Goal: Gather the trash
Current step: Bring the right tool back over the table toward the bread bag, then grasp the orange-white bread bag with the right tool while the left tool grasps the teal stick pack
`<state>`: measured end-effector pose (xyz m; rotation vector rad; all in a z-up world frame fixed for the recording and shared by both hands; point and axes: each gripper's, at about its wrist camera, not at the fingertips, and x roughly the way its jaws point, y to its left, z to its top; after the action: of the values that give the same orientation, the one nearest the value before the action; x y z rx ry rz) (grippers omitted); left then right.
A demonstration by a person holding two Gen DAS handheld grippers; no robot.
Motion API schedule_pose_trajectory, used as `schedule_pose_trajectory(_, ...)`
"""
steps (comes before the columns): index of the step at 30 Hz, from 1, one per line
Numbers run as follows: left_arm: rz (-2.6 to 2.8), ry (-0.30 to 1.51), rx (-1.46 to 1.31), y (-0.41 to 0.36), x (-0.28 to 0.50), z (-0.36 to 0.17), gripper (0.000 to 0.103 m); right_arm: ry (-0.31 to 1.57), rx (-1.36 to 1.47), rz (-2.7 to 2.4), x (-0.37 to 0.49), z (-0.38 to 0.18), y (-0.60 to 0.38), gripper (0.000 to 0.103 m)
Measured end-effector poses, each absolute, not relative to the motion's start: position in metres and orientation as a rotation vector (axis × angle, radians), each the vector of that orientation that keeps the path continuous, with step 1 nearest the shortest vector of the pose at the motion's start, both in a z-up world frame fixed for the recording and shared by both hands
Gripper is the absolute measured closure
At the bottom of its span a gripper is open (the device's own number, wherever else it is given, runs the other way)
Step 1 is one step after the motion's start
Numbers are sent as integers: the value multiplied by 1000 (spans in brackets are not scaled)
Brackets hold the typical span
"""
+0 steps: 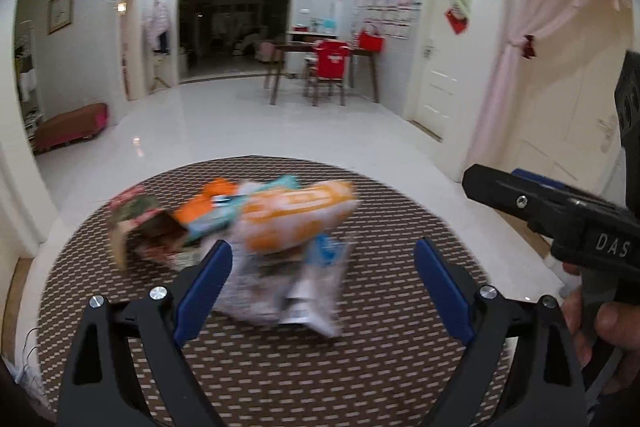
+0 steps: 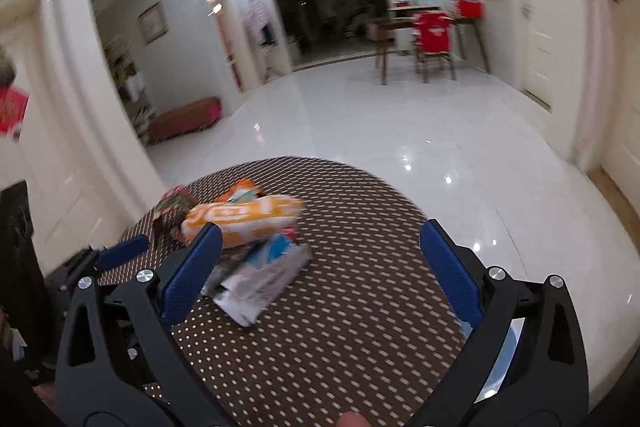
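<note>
A pile of snack wrappers lies on a round brown dotted table. On top is an orange and white bag; under it a white and blue wrapper, at the left a green and red packet. My left gripper is open, fingers either side of the white wrapper and not touching it. The right gripper shows at that view's right edge. In the right wrist view my right gripper is open above the table, with the orange bag and white wrapper by its left finger. All is motion-blurred.
Beyond the table is a glossy white floor. A dining table with a red-covered chair stands at the far wall. A low reddish bench sits at the left. A curtained doorway is at the right.
</note>
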<state>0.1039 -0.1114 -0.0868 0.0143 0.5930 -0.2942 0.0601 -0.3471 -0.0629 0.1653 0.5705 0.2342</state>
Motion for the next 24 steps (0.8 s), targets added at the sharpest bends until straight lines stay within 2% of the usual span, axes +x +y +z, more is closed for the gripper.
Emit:
schedule_pose_trajectory(7,-176,630,-22,-42,110,-111,13,600,-100,355,86,-93,-266,6)
schedule_pose_trajectory(15,-135,681,-48,-10,116,-128,12,659,-450,414,135,-139,-198,8)
schedule_pose_trajectory(16,-131,680,-48,-7,115,-129,12,671,-483,400,140,-147,-195,25)
schedule_pose_trajectory(17,-130,682,-47,-7,115,-130,12,675,-497,372,143,-151,-195,36)
schedule_pose_trajectory(19,-132,689,-42,-10,116,-133,12,712,-397,374,150,-152,-213,48)
schedule_pose_trajectory(24,-163,699,-28,-30,117,-138,12,690,-144,389,140,-138,-265,52)
